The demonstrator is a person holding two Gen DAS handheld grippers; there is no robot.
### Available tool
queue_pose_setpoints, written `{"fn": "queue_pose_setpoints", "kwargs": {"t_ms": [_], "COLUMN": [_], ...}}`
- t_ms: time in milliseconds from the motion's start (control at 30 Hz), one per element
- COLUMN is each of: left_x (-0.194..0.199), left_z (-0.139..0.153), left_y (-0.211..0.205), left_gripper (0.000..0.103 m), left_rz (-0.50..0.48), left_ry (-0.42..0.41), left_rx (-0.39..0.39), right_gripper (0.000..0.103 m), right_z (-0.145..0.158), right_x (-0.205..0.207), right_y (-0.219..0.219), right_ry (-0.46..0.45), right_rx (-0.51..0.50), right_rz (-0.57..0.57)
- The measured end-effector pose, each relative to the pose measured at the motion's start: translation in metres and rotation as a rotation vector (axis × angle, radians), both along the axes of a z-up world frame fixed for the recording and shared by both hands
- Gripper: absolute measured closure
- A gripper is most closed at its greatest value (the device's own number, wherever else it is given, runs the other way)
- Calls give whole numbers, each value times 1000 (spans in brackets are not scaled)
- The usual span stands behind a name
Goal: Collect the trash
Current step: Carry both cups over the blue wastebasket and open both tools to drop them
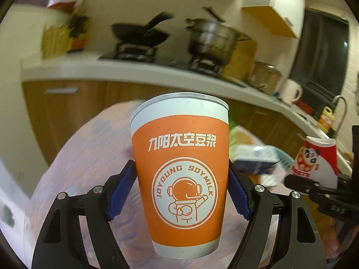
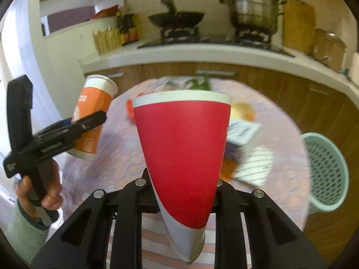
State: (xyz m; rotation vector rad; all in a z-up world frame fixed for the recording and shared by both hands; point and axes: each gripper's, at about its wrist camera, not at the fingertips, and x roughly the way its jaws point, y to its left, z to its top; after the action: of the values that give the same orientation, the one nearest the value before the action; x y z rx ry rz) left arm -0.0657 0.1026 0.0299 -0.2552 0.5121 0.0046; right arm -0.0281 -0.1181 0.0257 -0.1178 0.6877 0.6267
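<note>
My left gripper (image 1: 181, 190) is shut on an orange soymilk paper cup (image 1: 181, 172), held upright above the round table (image 1: 89, 157); its blue pads (image 1: 122, 192) press both sides. The same cup (image 2: 92, 116) and left gripper show at the left of the right wrist view. My right gripper (image 2: 182, 192) is shut on a red and white paper cup (image 2: 184, 154), squeezed flat at its lower end, above the table. That cup, with a panda print (image 1: 314, 159), shows at the right of the left wrist view.
A mint green mesh basket (image 2: 325, 170) stands at the table's right edge. Cartons and paper wrappers (image 2: 244, 139) lie on the patterned tablecloth (image 2: 125, 157). Behind runs a kitchen counter (image 2: 202, 53) with a wok (image 2: 177, 19) and a steel pot (image 2: 251, 11).
</note>
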Motion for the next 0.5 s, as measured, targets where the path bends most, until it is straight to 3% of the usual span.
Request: {"fn": "queue_pose_setpoints", "kwargs": {"t_ms": [267, 500], "left_x": [53, 138], "left_z": [52, 49], "left_y": [-86, -202], "left_gripper": [28, 28], "left_rz": [-193, -384], "left_ry": [-21, 107], "left_rx": [34, 43], "right_gripper": [84, 84], "right_z": [30, 2], "right_x": [35, 107], "right_y": [-97, -211], "right_ry": [-79, 62], "right_rx": [-19, 31], "right_rz": [-237, -520]}}
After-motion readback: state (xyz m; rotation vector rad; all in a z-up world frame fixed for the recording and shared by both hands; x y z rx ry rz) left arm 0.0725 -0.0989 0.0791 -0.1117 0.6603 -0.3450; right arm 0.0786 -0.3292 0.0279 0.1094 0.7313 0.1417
